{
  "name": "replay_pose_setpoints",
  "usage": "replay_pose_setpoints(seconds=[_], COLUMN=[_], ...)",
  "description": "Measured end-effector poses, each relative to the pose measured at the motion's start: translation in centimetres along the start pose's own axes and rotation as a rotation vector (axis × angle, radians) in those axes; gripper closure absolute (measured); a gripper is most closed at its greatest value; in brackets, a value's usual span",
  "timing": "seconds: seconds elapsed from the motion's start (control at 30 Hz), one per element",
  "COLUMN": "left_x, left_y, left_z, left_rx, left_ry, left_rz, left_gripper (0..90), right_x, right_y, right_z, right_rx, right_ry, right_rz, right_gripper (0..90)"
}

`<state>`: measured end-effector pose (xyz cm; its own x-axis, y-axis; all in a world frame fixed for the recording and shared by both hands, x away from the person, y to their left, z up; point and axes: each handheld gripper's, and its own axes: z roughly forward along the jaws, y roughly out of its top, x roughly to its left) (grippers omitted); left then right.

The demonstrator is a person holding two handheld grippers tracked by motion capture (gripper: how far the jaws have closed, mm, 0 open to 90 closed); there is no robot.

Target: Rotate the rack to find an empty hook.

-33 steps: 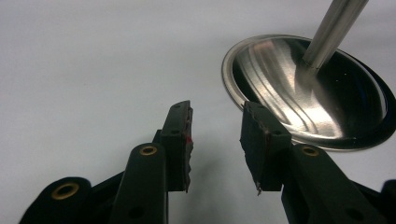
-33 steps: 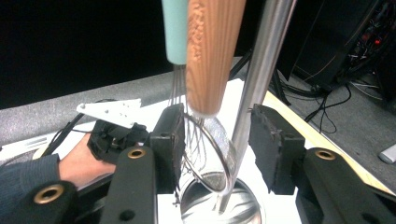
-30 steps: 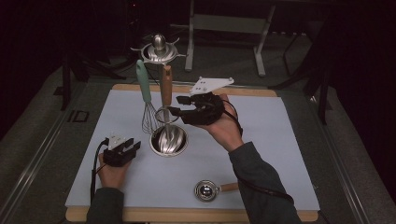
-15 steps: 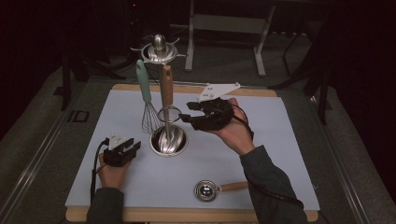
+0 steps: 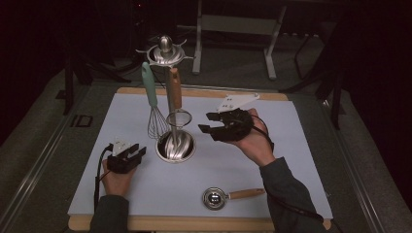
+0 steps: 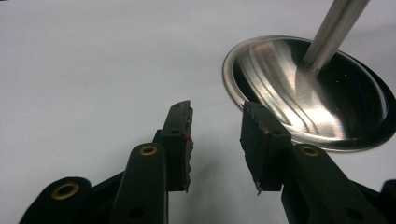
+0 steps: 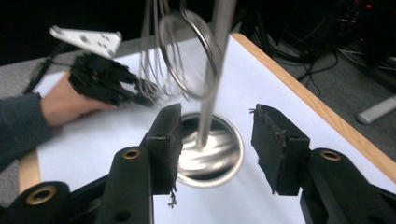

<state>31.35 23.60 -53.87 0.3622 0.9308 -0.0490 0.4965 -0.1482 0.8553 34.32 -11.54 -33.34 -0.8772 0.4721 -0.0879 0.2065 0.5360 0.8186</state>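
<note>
A steel utensil stand [image 5: 176, 145] rises from a round dished base near the middle of the white mat. From its top ring hang a teal-handled whisk [image 5: 150, 99] and a wooden-handled strainer [image 5: 176, 104]. My right gripper [image 5: 207, 124] hovers just right of the stand, open and empty, pointing at the strainer. In the right gripper view, my right gripper [image 7: 217, 140] frames the pole [image 7: 211, 88], with the strainer ring [image 7: 189, 56] above. My left gripper [image 5: 137, 153] rests on the mat left of the base, open. In the left gripper view, nothing lies in my left gripper [image 6: 217, 130], beside the base [image 6: 308, 93].
A small steel scoop with a wooden handle [image 5: 228, 196] lies on the mat near the front edge. The mat sits on a wooden board [image 5: 204, 92] with dark floor around it. A metal frame [image 5: 233, 29] stands behind the table.
My right gripper has drawn away from the hanging strainer, moving right and a little lower. The left gripper has stayed put on the mat.
</note>
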Motion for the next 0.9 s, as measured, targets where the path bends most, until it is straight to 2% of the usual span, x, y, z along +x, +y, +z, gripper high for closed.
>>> replay_pose_setpoints(seconds=[0.1,0.23,0.33,0.47,0.6,0.7,0.9], left_x=[0.0,0.1,-0.1,-0.7,-1.1,-1.4,-2.0], left_y=[0.0,0.0,0.4,1.2,2.0,2.8,4.7], left_z=[-0.1,-0.6,-1.1,-2.2,-3.2,-4.0,-5.8], left_rx=[-0.010,-0.045,-0.078,-0.145,-0.200,-0.228,-0.323], left_ry=[-0.001,-0.026,-0.044,-0.057,-0.071,-0.076,-0.082], left_rz=[-0.003,-0.040,-0.057,-0.060,-0.069,-0.064,-0.083], left_gripper=[64.9,70.6,78.9,89.6,89.7,89.6,87.4], right_x=[-0.3,-0.7,-1.1,-1.6,-1.9,-2.2,-2.3], right_y=[-1.0,-2.6,-4.2,-6.5,-9.0,-10.8,-13.1], right_z=[-0.1,-0.3,-0.3,-0.2,0.0,0.0,-0.2], right_rx=[0.020,0.039,0.045,0.085,0.122,0.130,0.154], right_ry=[-0.013,-0.030,-0.033,-0.046,-0.071,-0.062,-0.081], right_rz=[0.003,0.018,0.044,0.072,0.098,0.138,0.160], right_gripper=[52.6,52.5,52.4,52.5,52.3,52.1,51.1])
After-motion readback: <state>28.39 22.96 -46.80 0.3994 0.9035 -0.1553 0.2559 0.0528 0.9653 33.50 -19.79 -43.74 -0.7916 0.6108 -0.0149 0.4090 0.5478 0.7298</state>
